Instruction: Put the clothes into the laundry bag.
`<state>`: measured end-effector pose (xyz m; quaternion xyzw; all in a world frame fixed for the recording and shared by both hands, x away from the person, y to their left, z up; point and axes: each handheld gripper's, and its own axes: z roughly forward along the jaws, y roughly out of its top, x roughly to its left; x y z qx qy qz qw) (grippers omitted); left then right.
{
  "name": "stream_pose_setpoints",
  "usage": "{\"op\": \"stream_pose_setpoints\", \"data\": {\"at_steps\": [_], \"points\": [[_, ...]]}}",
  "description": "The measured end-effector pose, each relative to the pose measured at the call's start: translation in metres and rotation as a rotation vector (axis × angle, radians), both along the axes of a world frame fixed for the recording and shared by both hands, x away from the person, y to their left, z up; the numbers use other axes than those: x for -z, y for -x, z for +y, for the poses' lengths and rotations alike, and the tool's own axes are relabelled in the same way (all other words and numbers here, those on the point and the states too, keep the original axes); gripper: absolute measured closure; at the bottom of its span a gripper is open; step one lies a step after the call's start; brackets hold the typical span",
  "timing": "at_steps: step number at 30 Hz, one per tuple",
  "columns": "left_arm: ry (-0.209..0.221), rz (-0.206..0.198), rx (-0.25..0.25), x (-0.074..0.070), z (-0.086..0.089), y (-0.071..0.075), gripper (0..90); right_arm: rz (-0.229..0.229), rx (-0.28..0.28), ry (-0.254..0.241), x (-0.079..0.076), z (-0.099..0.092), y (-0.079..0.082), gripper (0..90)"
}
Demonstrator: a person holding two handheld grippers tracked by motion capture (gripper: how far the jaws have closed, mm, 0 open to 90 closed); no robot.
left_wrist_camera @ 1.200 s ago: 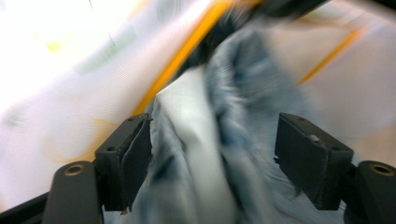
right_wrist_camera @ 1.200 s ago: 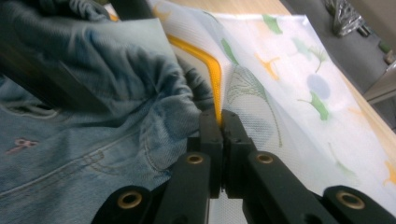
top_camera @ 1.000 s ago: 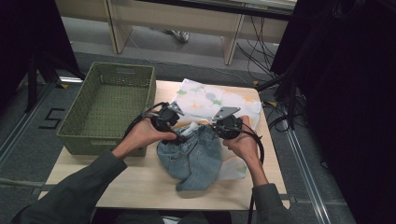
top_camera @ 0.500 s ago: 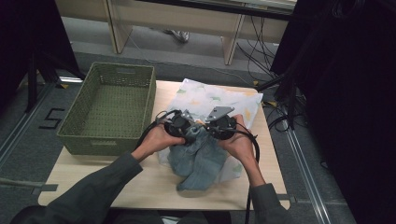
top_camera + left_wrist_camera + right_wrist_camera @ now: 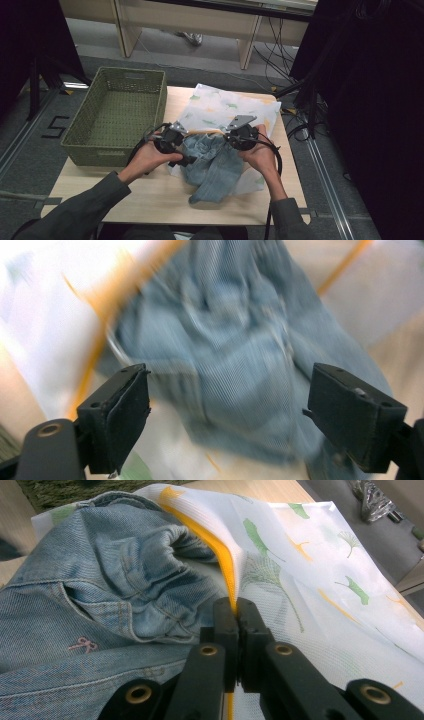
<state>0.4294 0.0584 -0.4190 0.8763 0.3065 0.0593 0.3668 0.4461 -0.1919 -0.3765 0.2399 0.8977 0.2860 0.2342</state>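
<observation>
Stuffing denim jeans (image 5: 212, 162) into the white mesh laundry bag (image 5: 227, 107) with the leaf print is the work as I read it. The jeans lie crumpled at the bag's near end, half inside its mouth, one leg trailing off it toward me across the worktop (image 5: 150, 192).

Handling, my judgement: denim is soft, floppy and fairly heavy, so it will bunch and drag; best taken at a thick fold or the waistband. The mesh is light and slippery; its yellow-trimmed rim (image 5: 222, 555) gives the surest hold.

My right tool (image 5: 235, 611) is clamped on that rim, at the bag's mouth. My left tool (image 5: 227, 415) hangs just above the jeans, jaws apart and on nothing.

Since the earlier frames: left jaws have just been opening, and that hand has drawn back from the bag's mouth; right grip unchanged.
</observation>
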Motion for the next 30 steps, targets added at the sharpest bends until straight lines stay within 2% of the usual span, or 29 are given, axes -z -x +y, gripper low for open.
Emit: {"op": "stream_pose_setpoints", "data": {"at_steps": [1,2,3,5,6,7,8,9,10,11,12,13,14,15,16,17,18,19,20,21,22,25,26,27,28,29,30], "points": [[0.000,0.000,0.000,0.000,0.000,0.000,16.4,0.000,0.000,0.000,0.000,0.000,0.000,89.8],[-0.063,0.017,0.051,0.004,0.000,0.002,16.3,0.014,0.021,-0.009,0.000,0.002,0.002,89.8],[-0.078,0.024,0.065,0.011,-0.004,0.003,16.3,0.014,0.021,-0.009,0.000,0.002,0.002,89.8],[-0.119,0.017,0.059,0.030,-0.019,0.001,16.3,0.003,0.000,-0.001,0.001,0.004,0.001,89.8],[-0.117,0.014,0.066,0.035,-0.023,-0.001,22.7,0.007,0.006,-0.005,0.001,0.006,0.002,89.8],[-0.101,-0.018,0.066,0.041,-0.031,-0.006,41.0,0.009,-0.005,0.000,0.001,0.006,0.002,89.8],[-0.122,-0.049,0.057,0.042,-0.036,-0.010,64.9,-0.003,-0.004,-0.012,0.002,0.009,0.002,89.8],[-0.104,-0.088,0.035,0.038,-0.043,-0.017,69.4,0.005,-0.018,-0.007,0.001,0.009,0.001,89.8],[-0.104,-0.088,0.035,0.038,-0.043,-0.017,71.0,0.009,-0.027,-0.007,0.000,0.010,0.001,89.8],[-0.072,-0.091,0.029,0.032,-0.046,-0.021,71.0,0.009,-0.027,-0.007,0.000,0.010,0.001,89.8],[-0.021,-0.115,0.008,0.014,-0.052,-0.027,71.3,-0.008,-0.042,-0.007,-0.002,0.012,0.003,89.8],[0.014,-0.134,-0.015,0.006,-0.055,-0.030,71.6,-0.004,-0.032,-0.013,-0.004,0.012,0.005,89.8],[0.014,-0.134,-0.015,0.006,-0.055,-0.030,71.6,-0.012,-0.033,-0.018,-0.007,0.012,0.005,89.8],[0.024,-0.153,-0.024,-0.003,-0.059,-0.040,71.9,-0.025,-0.027,-0.023,-0.009,0.012,0.006,89.8],[0.027,-0.153,-0.042,-0.002,-0.061,-0.045,72.0,-0.025,-0.033,-0.023,-0.011,0.011,0.006,89.9],[0.027,-0.153,-0.042,-0.002,-0.061,-0.045,71.9,-0.028,-0.021,-0.026,-0.012,0.009,0.007,89.8],[0.042,-0.148,-0.059,0.004,-0.062,-0.051,71.3,-0.021,-0.018,-0.028,-0.012,0.007,0.006,89.8],[0.062,-0.088,-0.092,0.024,-0.065,-0.059,67.9,-0.019,-0.017,-0.025,-0.011,0.005,0.005,89.8],[0.024,-0.050,-0.070,0.033,-0.064,-0.061,60.6,-0.017,-0.008,-0.022,-0.009,0.003,0.005,89.8],[0.019,-0.031,-0.071,0.040,-0.064,-0.059,51.3,-0.008,0.001,-0.014,-0.006,0.001,0.004,89.8],[0.015,-0.037,-0.081,0.044,-0.061,-0.056,45.4,0.002,0.009,-0.008,-0.002,-0.002,0.003,89.8],[0.017,-0.043,-0.059,0.041,-0.051,-0.048,29.9,0.015,0.016,-0.006,0.005,-0.008,-0.001,89.8],[0.022,-0.040,-0.061,0.038,-0.048,-0.042,29.9,0.015,0.016,-0.006,0.005,-0.008,-0.001,89.8],[0.016,-0.040,-0.032,0.033,-0.043,-0.037,24.6,0.031,0.015,-0.005,0.006,-0.009,-0.001,89.8],[0.005,-0.047,-0.022,0.026,-0.037,-0.027,20.8,0.017,0.011,-0.004,0.006,-0.009,-0.002,89.8],[0.002,-0.046,-0.017,0.024,-0.033,-0.022,16.1,0.021,0.016,-0.011,0.004,-0.009,-0.001,89.8],[0.006,-0.043,-0.006,0.024,-0.029,-0.017,15.1,0.012,0.021,-0.013,0.003,-0.010,0.000,89.8]]}}
